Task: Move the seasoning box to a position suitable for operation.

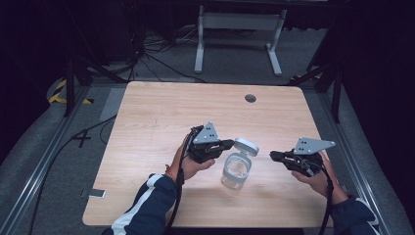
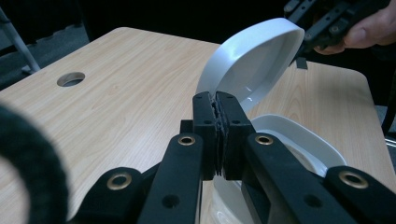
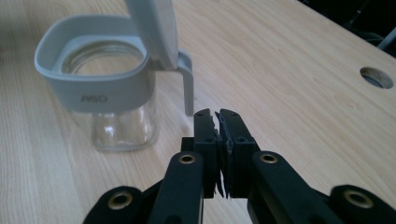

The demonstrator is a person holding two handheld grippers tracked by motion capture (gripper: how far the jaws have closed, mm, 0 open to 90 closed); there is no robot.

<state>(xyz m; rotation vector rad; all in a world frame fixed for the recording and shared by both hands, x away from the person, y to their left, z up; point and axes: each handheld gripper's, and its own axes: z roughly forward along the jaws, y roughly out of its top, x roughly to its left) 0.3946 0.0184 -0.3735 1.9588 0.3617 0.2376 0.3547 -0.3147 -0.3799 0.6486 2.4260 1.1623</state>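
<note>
A small clear glass jar (image 1: 237,171) with a grey plastic collar and a hinged lid (image 1: 246,146) stands on a pale wood-grain table (image 1: 147,112), between the two hand-held grippers. The left gripper (image 2: 217,103) has its black jaws pressed together with nothing between them, their tips just beside the raised lid, which tilts up and away ahead of them; whether they touch it cannot be told. The right gripper (image 3: 218,115) is likewise clenched and empty, the jar ahead and to the left of its jaws, apart from them. The jar looks light, rigid and breakable, its glass smooth and likely slippery. The squarish matte collar or the thin stiff lid edge probably offers a surer hold than the glass.
</note>
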